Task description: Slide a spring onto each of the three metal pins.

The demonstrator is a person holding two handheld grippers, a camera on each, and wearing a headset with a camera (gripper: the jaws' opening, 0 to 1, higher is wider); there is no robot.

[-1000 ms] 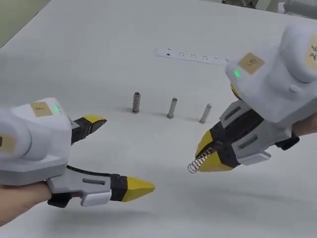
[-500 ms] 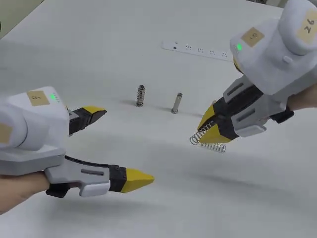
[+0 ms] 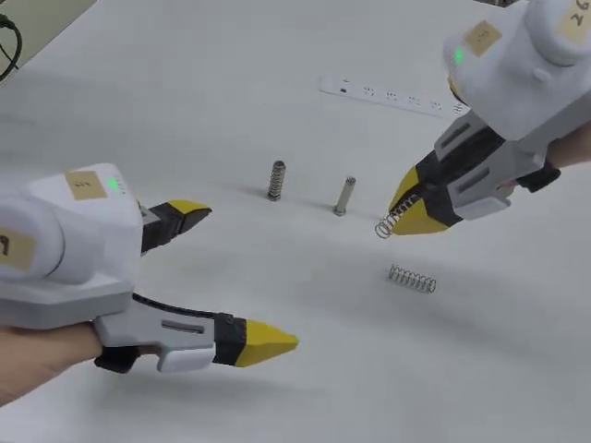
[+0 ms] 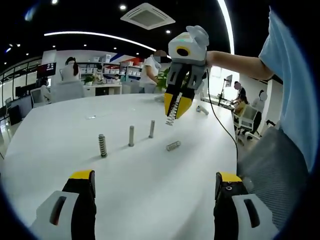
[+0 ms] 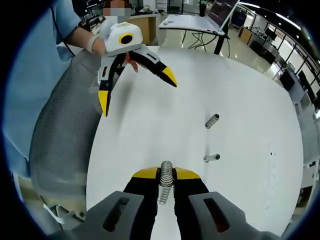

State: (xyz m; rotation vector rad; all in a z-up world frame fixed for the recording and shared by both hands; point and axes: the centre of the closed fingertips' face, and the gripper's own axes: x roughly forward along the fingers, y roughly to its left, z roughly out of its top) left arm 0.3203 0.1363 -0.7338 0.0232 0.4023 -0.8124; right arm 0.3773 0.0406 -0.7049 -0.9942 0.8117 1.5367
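Risen clear of the loose spring (image 3: 411,279), the right gripper (image 3: 414,214) clamps the held spring (image 3: 390,222) at 3 o'clock of the bare middle pin (image 3: 344,197); left gripper (image 3: 242,277) gapes idle at 7 o'clock. Hold the coil upright over the pin before lowering

Near side: bare table (image 3: 305,305) between the wide-open left gripper (image 3: 242,277) and the pin row — free.
Row: sprung pin (image 3: 276,180), bare pin (image 3: 344,196), upright, apart.
Right end: right gripper (image 3: 404,220), gripping a spring (image 3: 388,224), crowds it.
Low snag: loose spring (image 3: 411,278) lying flat, right of the bare pin — near it.
Far side: power strip (image 3: 392,97), well back.
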